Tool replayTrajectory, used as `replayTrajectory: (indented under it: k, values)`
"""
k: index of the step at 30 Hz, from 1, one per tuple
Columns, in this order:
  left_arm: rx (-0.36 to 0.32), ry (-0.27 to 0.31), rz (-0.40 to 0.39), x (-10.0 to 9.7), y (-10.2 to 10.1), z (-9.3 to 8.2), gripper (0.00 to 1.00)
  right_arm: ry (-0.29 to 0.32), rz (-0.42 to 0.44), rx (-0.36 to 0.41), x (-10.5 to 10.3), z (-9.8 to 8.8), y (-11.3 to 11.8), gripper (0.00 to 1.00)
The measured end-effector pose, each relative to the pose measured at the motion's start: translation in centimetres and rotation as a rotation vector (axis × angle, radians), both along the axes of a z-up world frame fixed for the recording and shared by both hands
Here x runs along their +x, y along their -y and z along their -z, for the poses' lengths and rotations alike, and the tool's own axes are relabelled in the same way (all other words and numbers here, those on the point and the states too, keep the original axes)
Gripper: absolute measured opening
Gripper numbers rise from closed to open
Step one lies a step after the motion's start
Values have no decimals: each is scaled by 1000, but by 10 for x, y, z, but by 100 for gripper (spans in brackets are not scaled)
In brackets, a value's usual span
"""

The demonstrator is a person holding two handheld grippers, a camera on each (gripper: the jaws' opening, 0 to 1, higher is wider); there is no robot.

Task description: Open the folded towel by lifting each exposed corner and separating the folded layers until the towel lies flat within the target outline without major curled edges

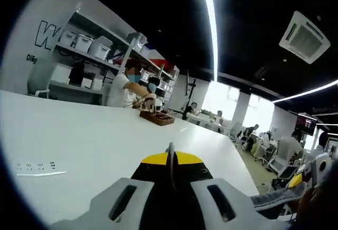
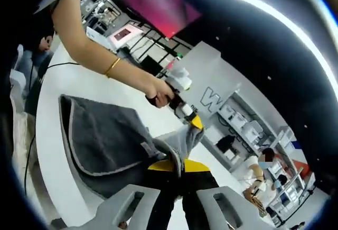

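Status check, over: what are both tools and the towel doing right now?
Right tool shut on gray towel edge, lifted off white table. Left tool gripping the same raised fold; its jaws look shut. Nothing blocking.

You had little readable text here. Far ahead and left of your left tongs, the white wall (image 1: 39, 39) carried a big outlined "W" (image 1: 46, 34), cut off by the shelving, with small dark lettering under it, roughly "DiTig", too tiny to confirm. Your right gripper view caught the same wall sign (image 2: 213, 99) ahead and to the right of the right tongs, again just "W" legible. The small dark marks on the tabletop (image 1: 35, 165) left of your left tongs weren't readable.
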State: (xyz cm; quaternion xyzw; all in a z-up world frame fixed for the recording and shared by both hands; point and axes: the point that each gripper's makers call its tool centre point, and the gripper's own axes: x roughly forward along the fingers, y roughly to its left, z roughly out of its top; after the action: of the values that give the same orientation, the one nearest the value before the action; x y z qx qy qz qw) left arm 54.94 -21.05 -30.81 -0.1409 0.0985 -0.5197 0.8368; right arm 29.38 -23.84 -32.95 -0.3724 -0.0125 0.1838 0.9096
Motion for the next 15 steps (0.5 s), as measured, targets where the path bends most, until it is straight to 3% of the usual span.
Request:
replayTrajectory:
  k: [15]
  values:
    - [-18, -28, 43, -11, 46, 23, 1, -55, 50, 57, -8, 24, 27, 0]
